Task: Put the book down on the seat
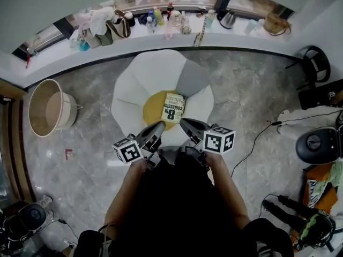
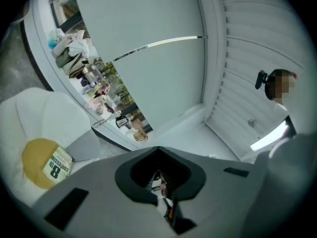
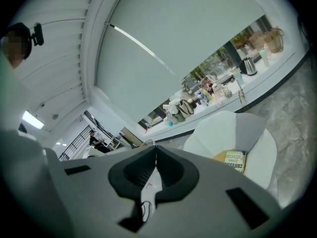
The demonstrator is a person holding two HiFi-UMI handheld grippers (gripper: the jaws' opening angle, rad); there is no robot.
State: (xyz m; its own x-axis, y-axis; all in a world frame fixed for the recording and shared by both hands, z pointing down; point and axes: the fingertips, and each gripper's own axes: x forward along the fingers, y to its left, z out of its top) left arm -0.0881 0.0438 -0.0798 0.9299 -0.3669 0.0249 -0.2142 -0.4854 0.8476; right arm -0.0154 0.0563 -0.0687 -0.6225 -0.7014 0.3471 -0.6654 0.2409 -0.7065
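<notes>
The book (image 1: 173, 107), pale with bold black print, lies flat on the yellow round cushion (image 1: 153, 109) of the white petal-shaped seat (image 1: 144, 79). It also shows in the left gripper view, where the book (image 2: 58, 164) is far left, and in the right gripper view, where the book (image 3: 236, 161) is at the right. My left gripper (image 1: 159, 127) and right gripper (image 1: 184, 124) hang just in front of the seat, close to the person's body. Both are shut with nothing between their jaws, and neither touches the book.
A round wooden tub (image 1: 49, 108) stands on the marble floor to the left. A long windowsill (image 1: 177, 23) behind the seat carries bags, bottles and a kettle. A black stool (image 1: 315, 63), cables and equipment lie to the right.
</notes>
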